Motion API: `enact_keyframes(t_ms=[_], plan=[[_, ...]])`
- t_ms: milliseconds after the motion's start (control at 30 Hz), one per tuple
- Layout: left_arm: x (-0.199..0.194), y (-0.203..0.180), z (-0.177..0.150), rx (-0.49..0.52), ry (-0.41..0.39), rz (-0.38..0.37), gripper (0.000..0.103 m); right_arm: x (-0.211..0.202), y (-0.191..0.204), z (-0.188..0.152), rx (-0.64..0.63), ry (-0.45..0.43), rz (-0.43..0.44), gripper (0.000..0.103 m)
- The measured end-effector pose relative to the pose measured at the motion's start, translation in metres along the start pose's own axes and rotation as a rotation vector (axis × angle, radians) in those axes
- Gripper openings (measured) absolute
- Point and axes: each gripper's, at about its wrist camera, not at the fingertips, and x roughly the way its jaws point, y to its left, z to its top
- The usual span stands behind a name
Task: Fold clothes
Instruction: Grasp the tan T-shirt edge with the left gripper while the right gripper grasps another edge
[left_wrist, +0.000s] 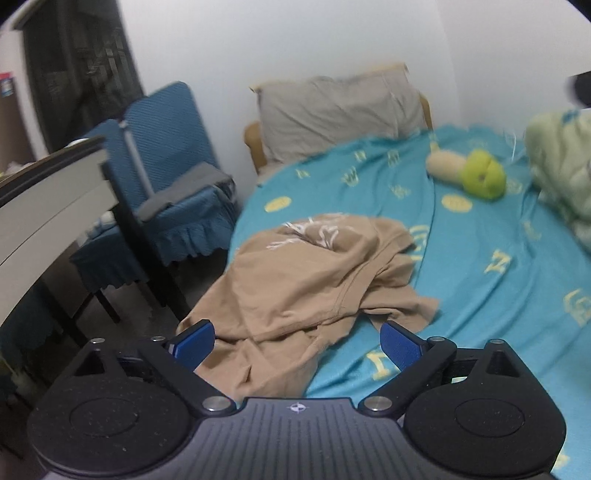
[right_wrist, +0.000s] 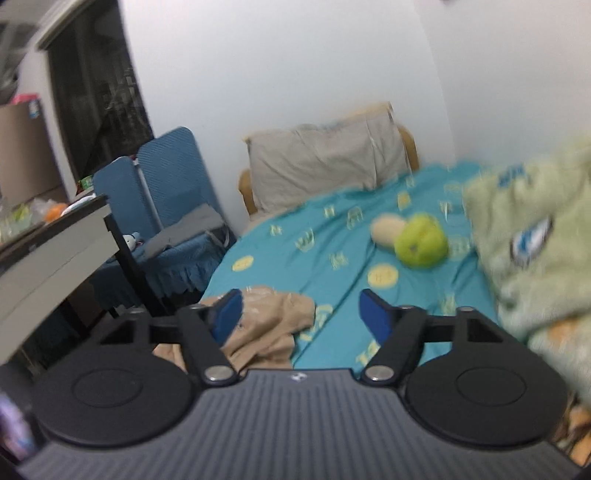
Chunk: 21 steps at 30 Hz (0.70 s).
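A crumpled tan garment with pale lettering lies on the teal bedsheet, its lower part hanging over the bed's left edge. My left gripper is open just above the garment's near end, with cloth showing between its blue fingertips but not pinched. In the right wrist view the same tan garment sits low and left, and my right gripper is open over it and the teal bedsheet, holding nothing.
A grey pillow leans at the headboard. A green and beige plush toy and a pale green blanket lie on the right of the bed. Blue-covered chairs and a table stand left of the bed.
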Motion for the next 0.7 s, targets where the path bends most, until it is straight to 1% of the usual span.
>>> enact_keyframes(t_ms=[33,100,133,167,200,333,433,500,533,567,600,633,667,700], plan=[[0.016,-0.003,0.003,0.027,0.001,-0.001,0.091,0.002,-0.006,-0.003,0.017,0.008,-0.002,0.06],[0.046,-0.011,0.007,0.079,0.002,-0.007,0.09,0.006,-0.015,-0.008,0.033,0.023,-0.016,0.037],[0.059,-0.015,0.007,0.102,0.003,-0.018,0.088,0.009,-0.019,-0.01,0.036,0.029,-0.02,0.032],[0.073,-0.02,0.006,0.125,0.003,-0.03,0.086,0.013,-0.023,-0.011,0.036,0.036,-0.021,0.022],[0.087,-0.024,0.006,0.148,0.004,-0.041,0.084,0.018,-0.026,-0.011,0.038,0.043,-0.022,0.017],[0.126,-0.038,-0.003,0.203,0.001,-0.07,0.07,0.042,-0.04,-0.012,0.068,0.063,0.001,0.014],[0.142,-0.041,-0.011,0.2,-0.02,-0.088,0.065,0.055,-0.041,-0.017,0.062,0.072,0.033,0.014],[0.136,-0.036,-0.011,0.167,-0.044,-0.098,0.059,0.065,-0.037,-0.021,0.038,0.082,0.046,0.014],[0.131,-0.033,-0.01,0.145,-0.058,-0.103,0.051,0.069,-0.035,-0.024,0.03,0.088,0.055,0.014],[0.125,-0.03,-0.009,0.123,-0.071,-0.108,0.038,0.073,-0.034,-0.025,0.028,0.092,0.07,0.014],[0.119,-0.027,-0.008,0.102,-0.084,-0.112,0.032,0.076,-0.033,-0.026,0.024,0.093,0.08,0.014],[0.114,-0.024,-0.008,0.08,-0.097,-0.117,0.02,0.078,-0.032,-0.028,0.015,0.088,0.083,0.014],[0.108,-0.021,-0.007,0.058,-0.111,-0.122,0.017,0.08,-0.031,-0.029,0.007,0.083,0.085,0.014],[0.102,-0.017,-0.006,0.037,-0.124,-0.126,0.016,0.081,-0.03,-0.03,0.001,0.074,0.084,0.014]])
